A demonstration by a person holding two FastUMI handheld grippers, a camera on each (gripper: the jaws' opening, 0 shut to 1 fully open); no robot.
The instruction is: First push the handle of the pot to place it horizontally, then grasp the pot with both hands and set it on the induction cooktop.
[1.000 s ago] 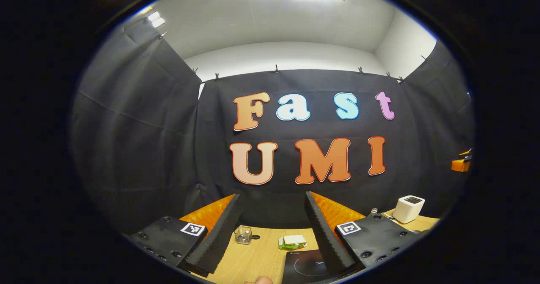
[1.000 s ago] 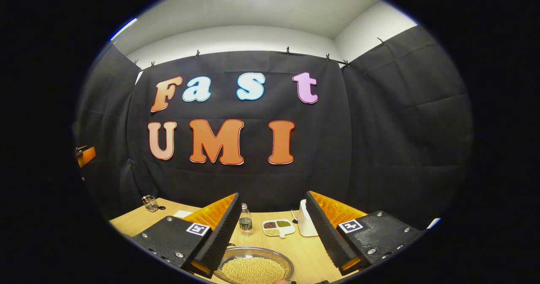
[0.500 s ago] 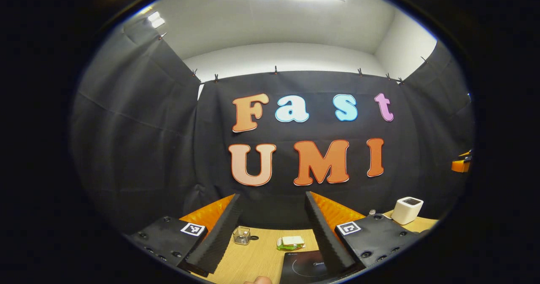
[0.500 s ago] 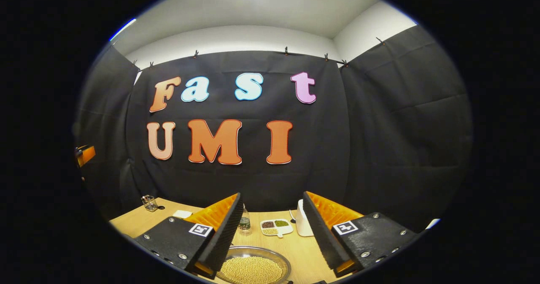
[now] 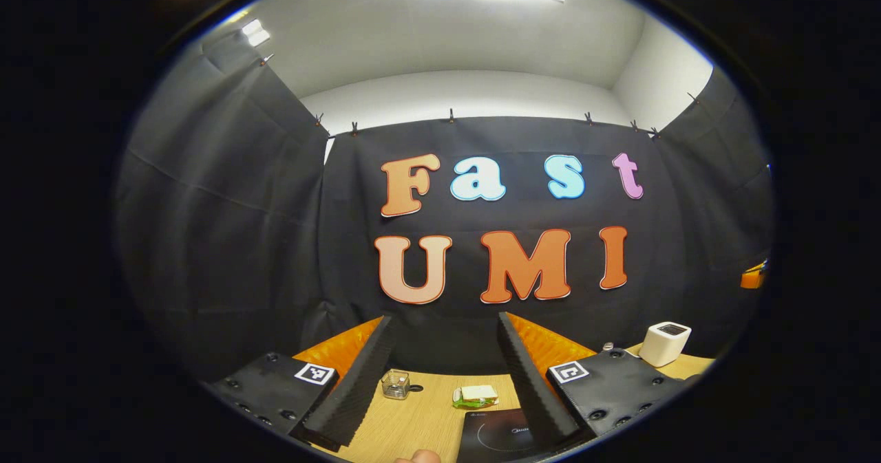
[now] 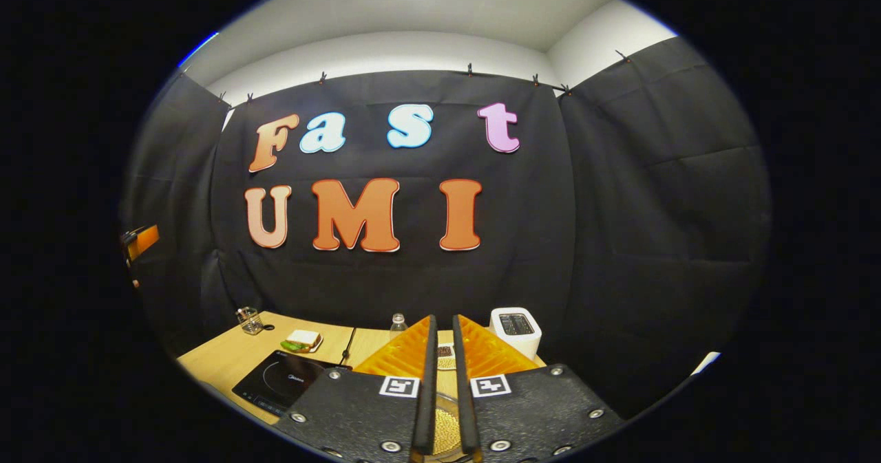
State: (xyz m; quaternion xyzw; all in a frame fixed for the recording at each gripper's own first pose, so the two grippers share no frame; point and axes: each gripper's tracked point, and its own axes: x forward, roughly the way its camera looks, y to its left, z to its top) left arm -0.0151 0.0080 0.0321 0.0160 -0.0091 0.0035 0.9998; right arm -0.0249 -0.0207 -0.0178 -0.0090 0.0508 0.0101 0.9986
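Both grippers were up off the tabletop [image 6: 220, 363]: right gripper [image 6: 440, 380] nearly pinched together above the pot [image 6: 444, 430] by the near edge, left gripper [image 5: 440, 373] spread wide over the induction cooktop [image 5: 499, 432], so I'd nudge the handle slowly, low down.

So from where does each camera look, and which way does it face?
Left gripper view: rides on the left tongs, low over the table, facing the cloth wall; sees the induction cooktop past its open fingers; a fingertip shows below.
Right gripper view: rides on the right tongs, facing that same wall; its fingers stand nearly together, beans glimpsed between them.
Both share the induction cooktop, white toaster and glass cup.
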